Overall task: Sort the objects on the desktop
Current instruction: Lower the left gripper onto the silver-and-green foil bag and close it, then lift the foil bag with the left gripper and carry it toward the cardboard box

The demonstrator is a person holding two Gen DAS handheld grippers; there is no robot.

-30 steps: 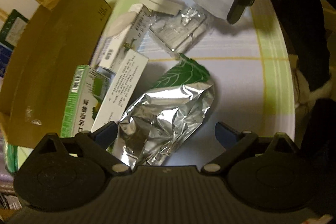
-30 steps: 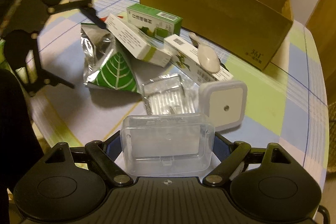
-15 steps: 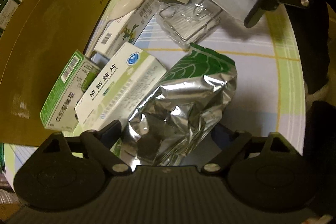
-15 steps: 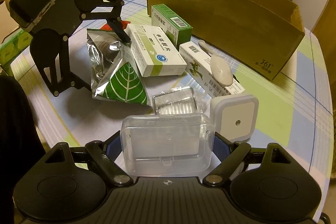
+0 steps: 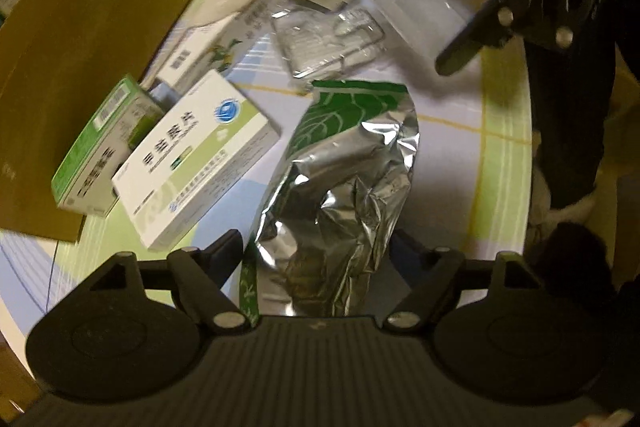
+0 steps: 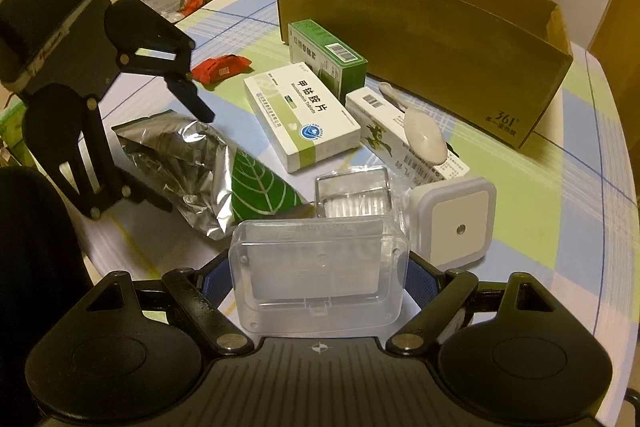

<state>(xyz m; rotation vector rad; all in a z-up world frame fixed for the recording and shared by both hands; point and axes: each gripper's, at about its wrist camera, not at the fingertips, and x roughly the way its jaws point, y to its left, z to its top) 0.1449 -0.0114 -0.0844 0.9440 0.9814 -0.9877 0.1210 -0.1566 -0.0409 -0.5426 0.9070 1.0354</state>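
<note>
Silver foil bag [image 5: 340, 167] with a green leaf print flat on the desk [image 6: 560, 227], crumpled end between the jaws of the left gripper [image 5: 316, 247]. Jaws closing on it, pads not plainly pressing yet. Open checked desk off the right-hand jaw, out to the rounded rim. Tight off the left-hand jaw: white medicine box [image 5: 192, 163] just beside it, green box [image 5: 96, 155] and the wall of the cardboard box [image 6: 440, 39] behind.

Left gripper pointing steeply down over the bag. Right gripper [image 6: 320, 267] tilted down as well, clenched on a clear plastic box [image 6: 320, 279] held across its jaws. Clear tray [image 6: 352, 195] and square white night light [image 6: 456, 219] just ahead of those jaws, bare desk off to their right.

Left jaws narrower than a second ago; right grip unchanged.
</note>
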